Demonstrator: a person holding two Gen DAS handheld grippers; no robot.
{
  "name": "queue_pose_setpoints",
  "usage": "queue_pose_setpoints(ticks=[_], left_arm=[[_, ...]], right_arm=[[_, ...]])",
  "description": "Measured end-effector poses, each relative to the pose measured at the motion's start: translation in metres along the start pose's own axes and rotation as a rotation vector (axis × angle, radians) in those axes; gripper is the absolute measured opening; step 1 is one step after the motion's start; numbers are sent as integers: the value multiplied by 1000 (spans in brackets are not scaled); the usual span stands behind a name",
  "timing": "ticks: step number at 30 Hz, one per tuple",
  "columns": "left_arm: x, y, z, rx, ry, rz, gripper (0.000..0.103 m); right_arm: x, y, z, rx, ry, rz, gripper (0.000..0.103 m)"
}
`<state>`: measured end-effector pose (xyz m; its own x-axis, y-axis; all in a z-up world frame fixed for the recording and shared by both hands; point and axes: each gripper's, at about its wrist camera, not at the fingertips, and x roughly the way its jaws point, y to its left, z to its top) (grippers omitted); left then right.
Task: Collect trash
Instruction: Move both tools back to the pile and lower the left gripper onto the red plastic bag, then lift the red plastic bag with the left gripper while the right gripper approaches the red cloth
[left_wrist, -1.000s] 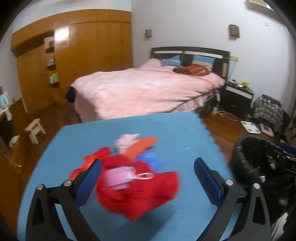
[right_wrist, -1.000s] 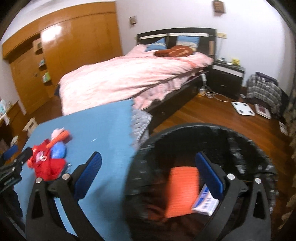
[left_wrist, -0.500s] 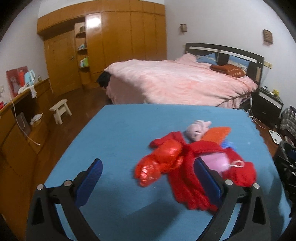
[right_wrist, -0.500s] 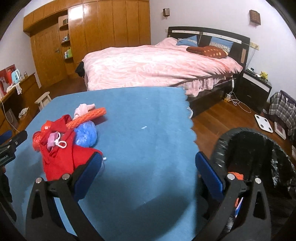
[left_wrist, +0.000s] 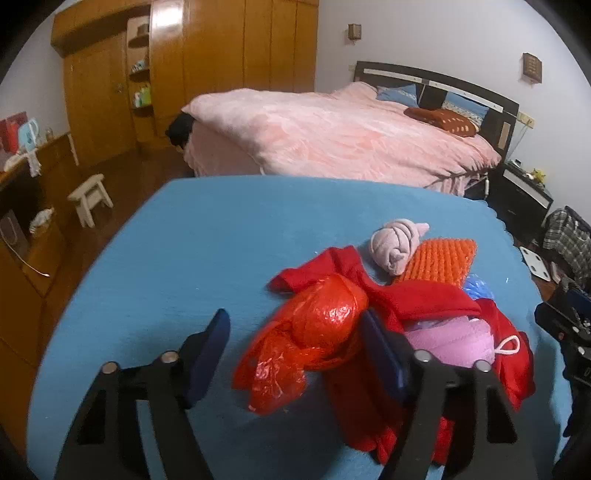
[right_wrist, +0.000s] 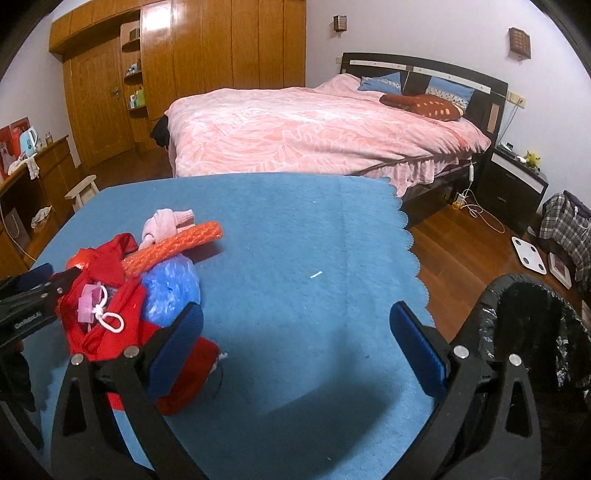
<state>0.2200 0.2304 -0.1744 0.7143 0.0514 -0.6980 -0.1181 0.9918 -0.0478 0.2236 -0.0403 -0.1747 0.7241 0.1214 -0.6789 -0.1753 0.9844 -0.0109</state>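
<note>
A heap of trash lies on the blue-covered table (left_wrist: 221, 240). It holds a crinkled red plastic bag (left_wrist: 325, 321), a red cloth (left_wrist: 424, 295), a pink rolled sock (left_wrist: 397, 247), an orange knitted piece (left_wrist: 439, 258) and a blue plastic bag (left_wrist: 478, 288). My left gripper (left_wrist: 295, 332) is closing with the red plastic bag between its jaws; the left pad still stands clear of it. My right gripper (right_wrist: 295, 314) is open over bare table, with its left finger above the red cloth (right_wrist: 99, 317) and beside the blue bag (right_wrist: 170, 288).
A black-lined bin (right_wrist: 532, 332) stands on the floor off the table's right edge. Behind the table is a bed with a pink cover (right_wrist: 314, 125). A wooden wardrobe (right_wrist: 207, 66) and a small stool (left_wrist: 90, 197) are at the left.
My left gripper came down to the heap and its jaws narrowed around the red plastic bag. My right gripper swung left from over the bin to the table beside the heap.
</note>
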Motion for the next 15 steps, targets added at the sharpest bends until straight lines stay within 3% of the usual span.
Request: queue_pose_setpoints(ticks=[6,15], left_arm=[[7,-5,1,6,15,-54,41],[-21,-1,0,-11,-34,-63,38]], right_arm=[[2,1,-2,-2,5,5,98],[-2,7,-1,0,-13,29,98]])
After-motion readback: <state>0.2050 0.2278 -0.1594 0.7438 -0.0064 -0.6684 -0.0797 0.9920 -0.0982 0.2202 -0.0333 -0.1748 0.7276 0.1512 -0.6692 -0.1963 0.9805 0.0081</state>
